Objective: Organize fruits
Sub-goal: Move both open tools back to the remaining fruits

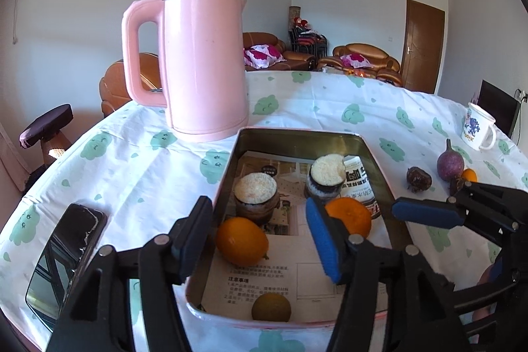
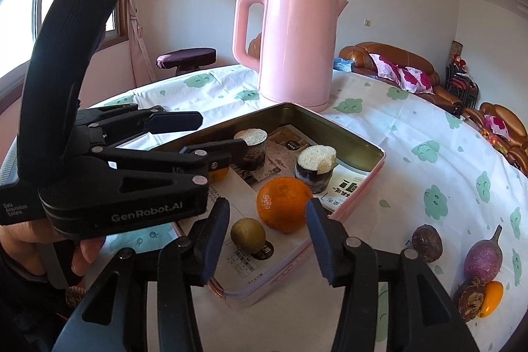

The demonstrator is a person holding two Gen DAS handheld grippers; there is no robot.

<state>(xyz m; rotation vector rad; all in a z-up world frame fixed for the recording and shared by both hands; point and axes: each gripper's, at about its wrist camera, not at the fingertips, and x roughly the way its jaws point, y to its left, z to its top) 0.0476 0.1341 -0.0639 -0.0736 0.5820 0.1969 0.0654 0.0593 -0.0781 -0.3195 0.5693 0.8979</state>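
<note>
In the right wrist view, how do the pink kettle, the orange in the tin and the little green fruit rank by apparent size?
1. pink kettle
2. orange
3. green fruit, though it sits slightly nearer the camera.

Black plastic all over on the left tongs [image 1: 260, 236], silver round rivets at each joint, blue foam pads [image 1: 325, 240] on the fingers. Right tongs [image 2: 267, 240]: same black links, same rivets, dark blue pads [image 2: 320, 243]. Behind the left tongs, a broad curved black strap [image 2: 69, 55] rises over the body, white "GenRobot.AI" lettering on its side, "Data Acquisition System" in small print further back.
</note>
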